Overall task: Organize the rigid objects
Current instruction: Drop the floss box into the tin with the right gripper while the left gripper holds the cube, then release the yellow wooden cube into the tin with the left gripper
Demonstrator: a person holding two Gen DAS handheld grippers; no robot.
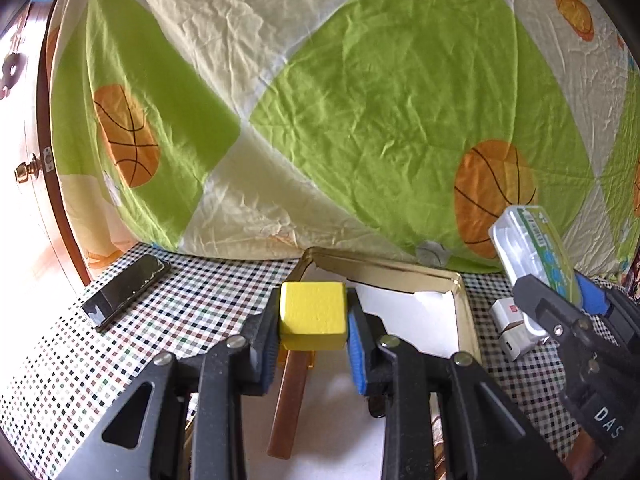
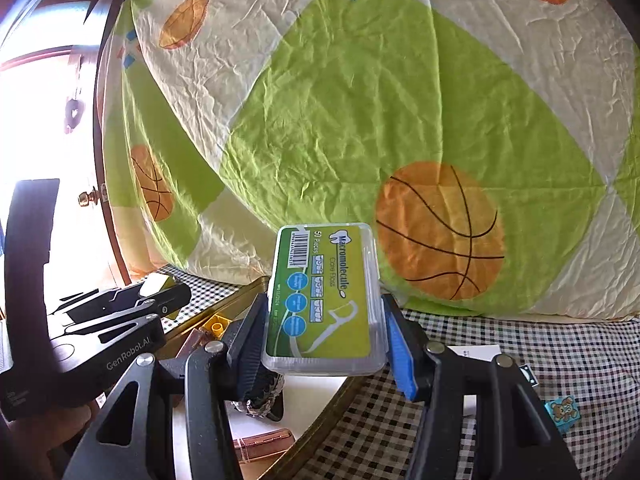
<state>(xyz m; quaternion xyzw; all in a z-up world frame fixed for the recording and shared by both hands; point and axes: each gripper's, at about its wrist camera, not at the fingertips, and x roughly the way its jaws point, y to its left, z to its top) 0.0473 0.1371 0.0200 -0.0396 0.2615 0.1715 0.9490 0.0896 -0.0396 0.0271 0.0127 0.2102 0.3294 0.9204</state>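
Your left gripper (image 1: pixel 313 322) pinches a bright yellow wooden cube (image 1: pixel 313 316) between its blue pads, holding it above the near end of a shallow gold-coloured metal tin (image 1: pixel 464 304) with a white bottom. Under the cube, a slim copper-brown bar (image 1: pixel 289 404) lies in the tin, running towards you.

Your right gripper (image 2: pixel 324 336) is clamped on a clear plastic floss-pick box with a green and yellow label (image 2: pixel 324 300), its pads pressing on the two long sides. The box is held tilted, label up, above the tin's right edge (image 2: pixel 320 416). From the left wrist view, that same box (image 1: pixel 532 248) hangs just right of the tin, above a small white plug-shaped adapter (image 1: pixel 512 328) lying on the checked tablecloth (image 1: pixel 192 300).

Further left on the cloth, well apart from the tin, lies a black rectangular phone-like slab (image 1: pixel 124 290). Behind everything rises a crumpled green and cream sheet printed with orange basketballs (image 1: pixel 360 100).
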